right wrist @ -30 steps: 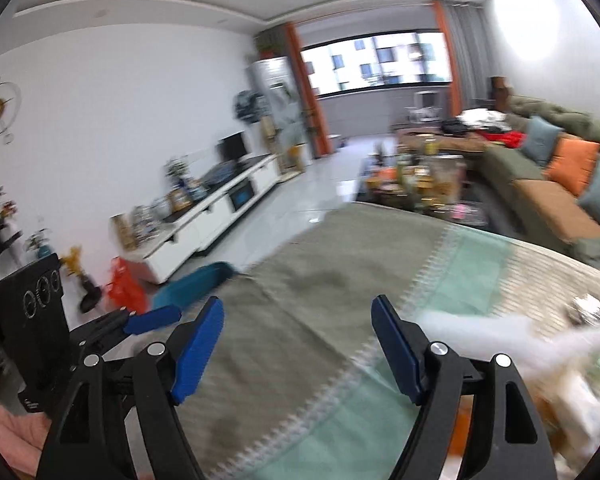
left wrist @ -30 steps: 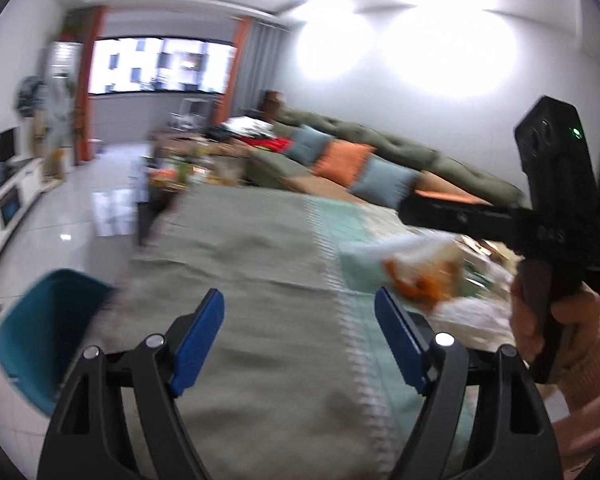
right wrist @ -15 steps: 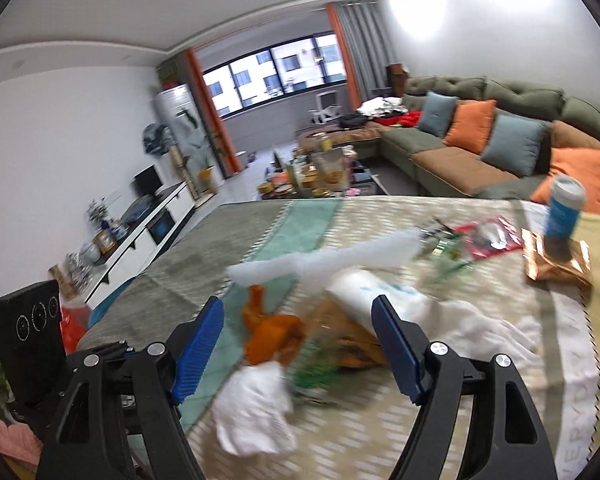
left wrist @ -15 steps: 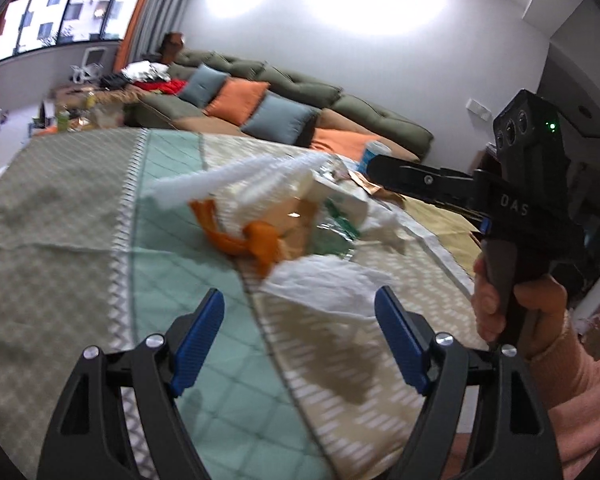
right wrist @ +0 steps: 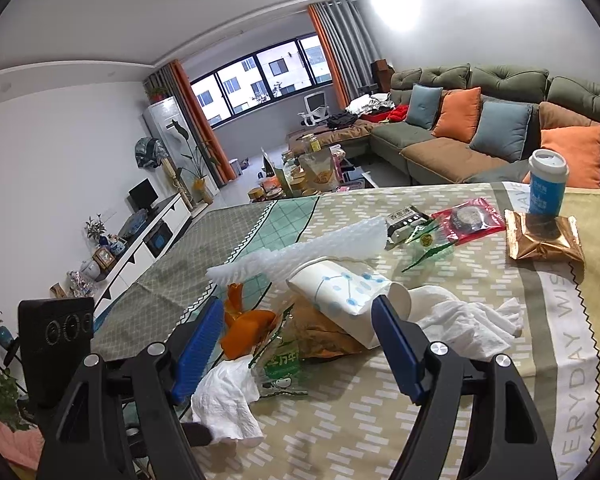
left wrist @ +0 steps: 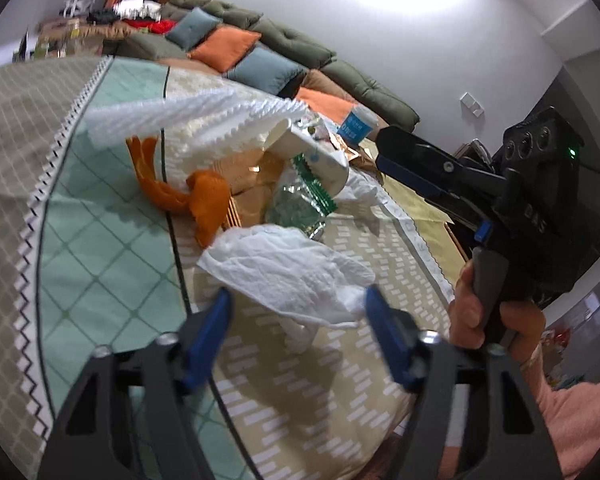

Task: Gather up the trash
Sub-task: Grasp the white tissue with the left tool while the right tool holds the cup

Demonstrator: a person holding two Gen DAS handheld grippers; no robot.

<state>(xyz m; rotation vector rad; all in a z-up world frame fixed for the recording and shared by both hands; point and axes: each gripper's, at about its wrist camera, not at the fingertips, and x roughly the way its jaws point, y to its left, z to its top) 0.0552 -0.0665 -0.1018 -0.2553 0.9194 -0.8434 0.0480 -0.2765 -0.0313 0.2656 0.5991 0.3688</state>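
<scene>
Trash (right wrist: pixel 332 312) heaped on your patterned tablecloth (right wrist: pixel 440 420); sofa (right wrist: pixel 480 120) behind.
Your left gripper (left wrist: pixel 298 320) and right gripper (right wrist: pixel 296 344) both gape wide, holding nothing.

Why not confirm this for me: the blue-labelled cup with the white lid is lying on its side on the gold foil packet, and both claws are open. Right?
Not quite. The blue-labelled cup stands upright, not on its side; the right wrist view shows it resting on the far edge of the gold foil packet. The rest holds: the left claw and the right claw are both open.
</scene>
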